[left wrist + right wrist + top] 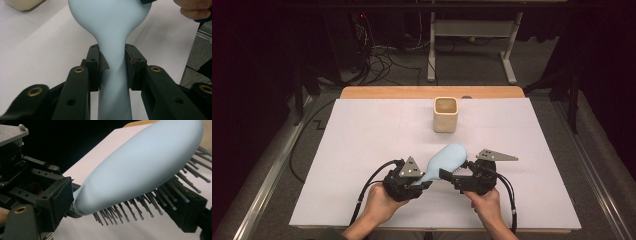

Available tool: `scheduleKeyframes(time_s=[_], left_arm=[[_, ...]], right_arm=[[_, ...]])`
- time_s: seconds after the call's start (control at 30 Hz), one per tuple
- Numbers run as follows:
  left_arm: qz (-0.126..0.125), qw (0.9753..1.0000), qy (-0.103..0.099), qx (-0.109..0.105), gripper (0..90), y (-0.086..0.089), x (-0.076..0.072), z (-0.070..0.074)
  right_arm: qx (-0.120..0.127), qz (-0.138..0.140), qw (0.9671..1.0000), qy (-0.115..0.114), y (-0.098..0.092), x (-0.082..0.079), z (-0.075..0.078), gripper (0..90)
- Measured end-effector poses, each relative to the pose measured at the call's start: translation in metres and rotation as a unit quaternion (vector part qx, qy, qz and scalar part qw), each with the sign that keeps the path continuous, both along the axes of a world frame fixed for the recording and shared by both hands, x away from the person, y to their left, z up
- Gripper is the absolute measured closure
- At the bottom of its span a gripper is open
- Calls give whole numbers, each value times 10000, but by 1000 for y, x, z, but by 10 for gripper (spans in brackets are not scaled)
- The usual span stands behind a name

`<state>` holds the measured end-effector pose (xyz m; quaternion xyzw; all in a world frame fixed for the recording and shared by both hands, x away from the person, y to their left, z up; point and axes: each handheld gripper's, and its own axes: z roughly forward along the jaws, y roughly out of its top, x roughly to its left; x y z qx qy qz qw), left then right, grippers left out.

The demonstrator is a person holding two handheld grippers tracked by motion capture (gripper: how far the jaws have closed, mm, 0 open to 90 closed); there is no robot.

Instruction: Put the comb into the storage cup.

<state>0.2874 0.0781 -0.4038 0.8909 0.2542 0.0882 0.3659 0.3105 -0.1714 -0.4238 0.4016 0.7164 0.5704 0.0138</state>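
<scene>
A light blue hairbrush (447, 156) is held just above the white table cover, its head pointing toward the far side. My left gripper (423, 181) is shut on its narrow handle; in the left gripper view the two pads press the handle (112, 75) from both sides, with the left gripper (112, 62) right below the widening head. My right gripper (457, 173) stands open around the brush head. In the right gripper view one pad lies against the smooth back (145, 162) and the other stands at the tips of the bristles (150, 205), the right gripper (121, 206) straddling them.
A cream square cup (445, 115) stands upright near the table's far edge, beyond the brush. The white sheet (362, 150) covers a wooden tabletop (387, 92). Cables and a desk frame lie on the floor behind.
</scene>
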Motion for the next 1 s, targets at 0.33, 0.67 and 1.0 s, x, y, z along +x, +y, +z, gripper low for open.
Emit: scheduleKeyframes(time_s=[0.33, 0.67, 1.0], left_arm=[[121, 9999, -50, -40, 689, 0, 1, 0], [149, 9999, -15, -49, 689, -2, 3, 1], [201, 9997, -110, 54, 689, -3, 2, 0]], right_arm=[[-143, -1, 9999, -16, 4, 6, 8, 201], [-190, -20, 9998, -35, 4, 9, 16, 238], [-178, 26, 9998, -57, 8, 9, 26, 333]])
